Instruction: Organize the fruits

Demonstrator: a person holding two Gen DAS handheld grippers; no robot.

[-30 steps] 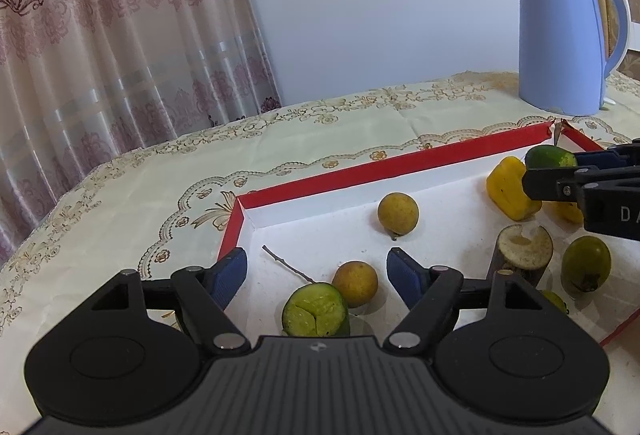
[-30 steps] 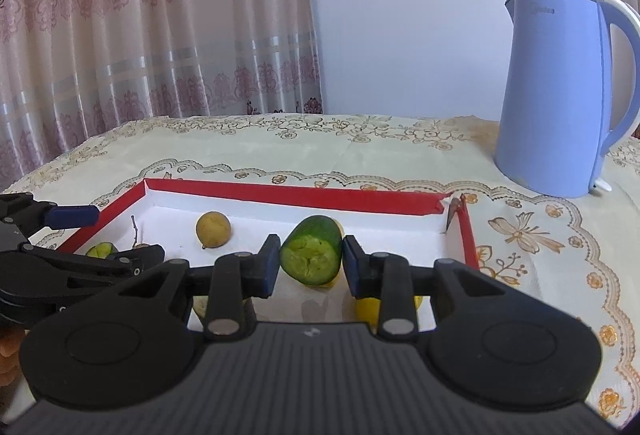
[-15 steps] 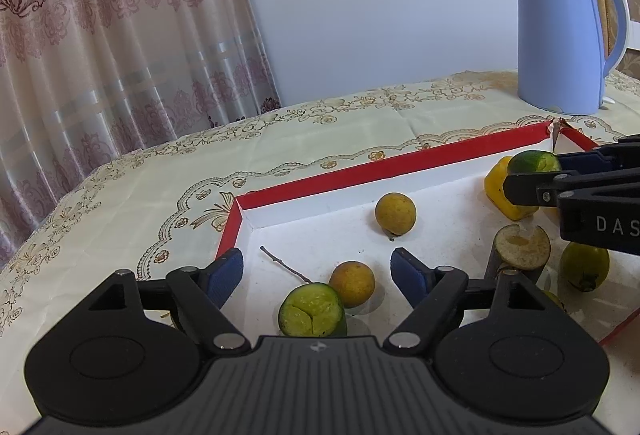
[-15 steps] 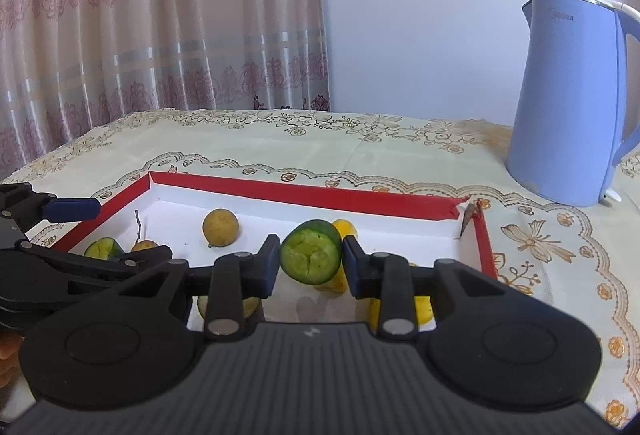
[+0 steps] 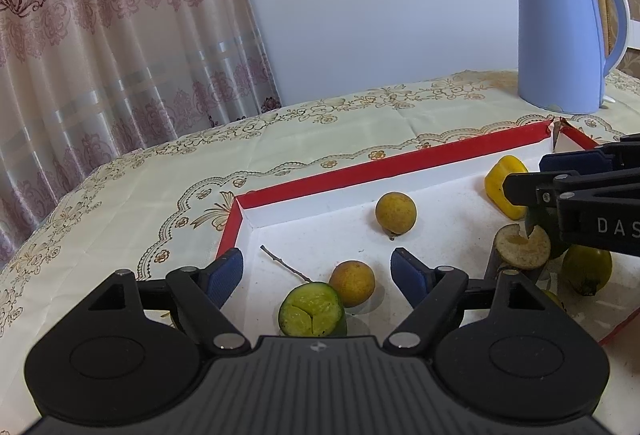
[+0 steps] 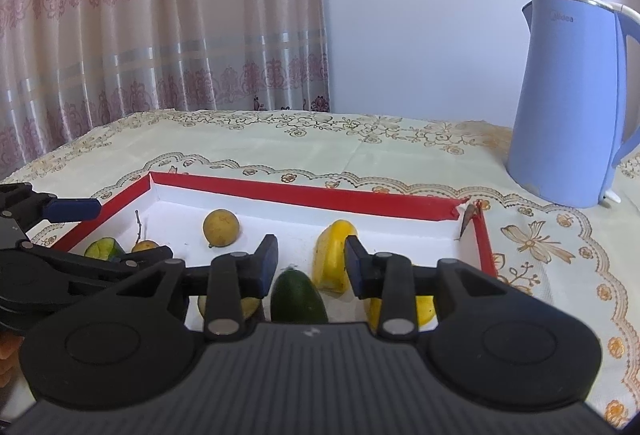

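Observation:
A red-rimmed white tray (image 5: 360, 171) holds several fruits. My left gripper (image 5: 316, 269) is open above a cut green fruit (image 5: 312, 311) and a small orange fruit (image 5: 352, 283). A round yellow fruit (image 5: 396, 213) lies farther back. My right gripper (image 6: 310, 261) is open over a dark green fruit piece (image 6: 298, 297) lying in the tray (image 6: 304, 197), just below the pads. A yellow pepper-like piece (image 6: 332, 261) sits beside it and also shows in the left wrist view (image 5: 500, 187). The right gripper appears at the right edge of the left wrist view.
A blue electric kettle (image 6: 572, 103) stands on the patterned tablecloth (image 6: 320, 151) behind the tray's right corner. A brown cut fruit (image 5: 520, 247) and a green-yellow fruit (image 5: 586, 269) lie at the tray's right. A twig (image 5: 284, 263) lies near the left corner. Curtains hang behind.
My right gripper has opened and let go of the dark green fruit piece, which now lies in the tray below the pads. The left gripper has barely moved.

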